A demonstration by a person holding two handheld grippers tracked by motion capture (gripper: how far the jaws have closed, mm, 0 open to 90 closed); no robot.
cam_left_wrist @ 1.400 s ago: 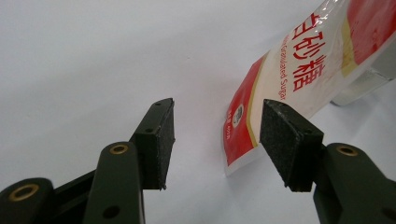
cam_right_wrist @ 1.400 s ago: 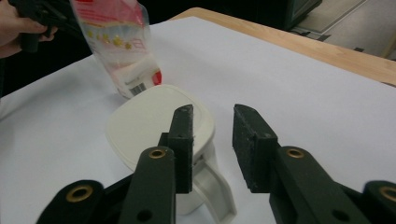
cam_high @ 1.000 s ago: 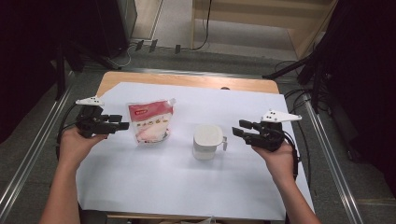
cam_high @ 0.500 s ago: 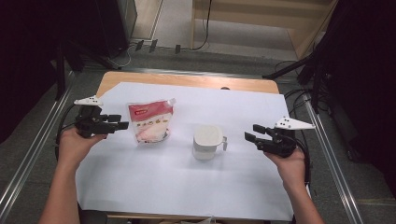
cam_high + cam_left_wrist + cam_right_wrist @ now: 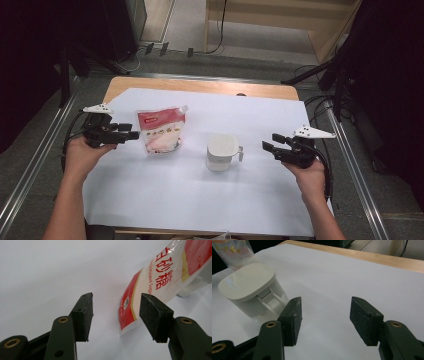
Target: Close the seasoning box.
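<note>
Left hand-held gripper (image 5: 131,135) at the left of the frame, jaws wide apart, holding nothing. Just beside its tips, a red and white sugar bag (image 5: 161,130) flat on the white paper (image 5: 175,200) over the tabletop (image 5: 200,86). In the left gripper view, the bag's corner (image 5: 130,315) near the right jaw, maybe not touching. Right hand-held gripper (image 5: 270,145) at the right of the frame, jaws wide apart too, holding nothing. White lidded jug (image 5: 222,151) in the middle, between bag and right hand-held gripper, apart from both. In the right gripper view, jug (image 5: 249,290) at the left, beside the left jaw.
</note>
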